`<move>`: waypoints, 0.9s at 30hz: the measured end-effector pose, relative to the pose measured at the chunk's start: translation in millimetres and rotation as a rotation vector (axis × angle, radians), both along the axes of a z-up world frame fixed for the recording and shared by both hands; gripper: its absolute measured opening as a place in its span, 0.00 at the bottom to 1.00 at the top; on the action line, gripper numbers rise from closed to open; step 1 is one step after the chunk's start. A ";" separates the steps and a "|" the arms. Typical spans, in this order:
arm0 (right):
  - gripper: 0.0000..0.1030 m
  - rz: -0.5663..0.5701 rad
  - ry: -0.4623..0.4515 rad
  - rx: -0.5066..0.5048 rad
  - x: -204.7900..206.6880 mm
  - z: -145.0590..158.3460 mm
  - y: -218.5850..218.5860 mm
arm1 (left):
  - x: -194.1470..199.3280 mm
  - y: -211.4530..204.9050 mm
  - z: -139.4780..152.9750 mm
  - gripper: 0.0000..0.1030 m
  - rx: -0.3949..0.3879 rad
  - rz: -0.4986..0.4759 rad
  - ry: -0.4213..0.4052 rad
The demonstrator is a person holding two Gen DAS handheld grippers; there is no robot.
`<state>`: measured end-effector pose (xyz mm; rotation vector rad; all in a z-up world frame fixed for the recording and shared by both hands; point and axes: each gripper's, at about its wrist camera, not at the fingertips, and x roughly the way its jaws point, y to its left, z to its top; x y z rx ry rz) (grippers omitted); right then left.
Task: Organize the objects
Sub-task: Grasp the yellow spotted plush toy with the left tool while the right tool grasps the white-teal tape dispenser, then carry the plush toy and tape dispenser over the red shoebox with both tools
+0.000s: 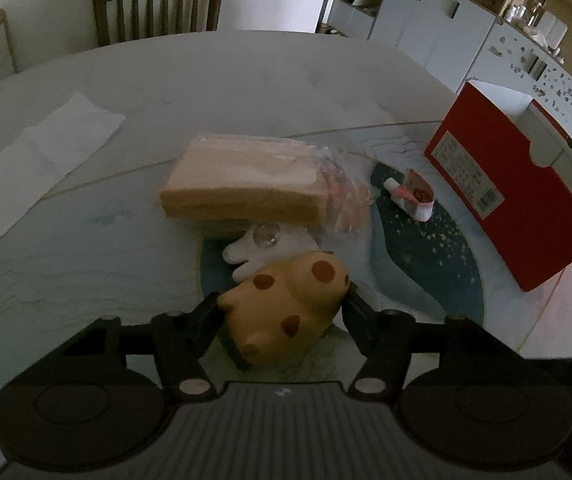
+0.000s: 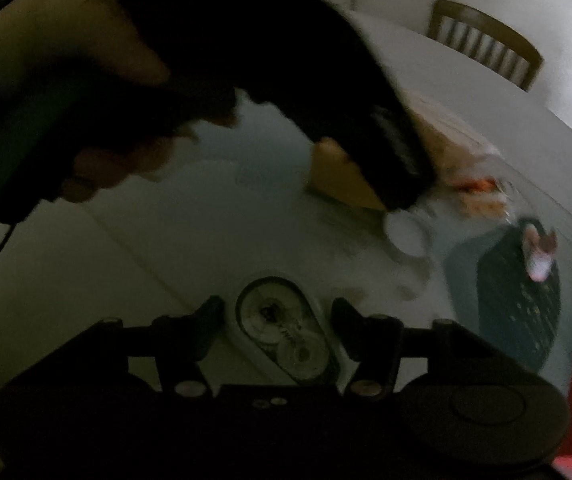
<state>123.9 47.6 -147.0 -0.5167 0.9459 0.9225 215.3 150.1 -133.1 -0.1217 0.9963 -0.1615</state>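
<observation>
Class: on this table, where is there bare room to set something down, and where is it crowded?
Free: the table between the chair and the sponge pack, and the near-left stretch below the paper towel. Crowded: the middle, from the spotted toy past the small tube to the red box.

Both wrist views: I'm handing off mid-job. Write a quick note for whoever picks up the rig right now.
Left gripper: fingers pressed on the yellow spotted toy, which is low over the table.
Right gripper: fingers on either side of a white correction tape lying on the table; contact unclear in the blur.
Elsewhere: sponge, white toy behind the yellow one, small tube, paper towel, red box at the right, its opening facing up.
Done: nothing shows as put away.
Left: confirm both grips, then probably move the items into the red box.
</observation>
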 end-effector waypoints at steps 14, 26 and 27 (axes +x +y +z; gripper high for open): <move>0.56 -0.227 -0.006 0.070 3.4 27.4 -70.9 | -27.9 -6.9 11.2 0.60 0.052 -0.004 -0.037; 0.56 -0.338 -0.023 0.124 16.1 47.8 -119.9 | -53.2 -31.0 26.5 0.60 0.036 -0.009 -0.040; 0.56 -0.347 -0.025 0.129 16.0 51.6 -125.1 | -55.0 -34.6 28.7 0.60 0.033 -0.011 -0.042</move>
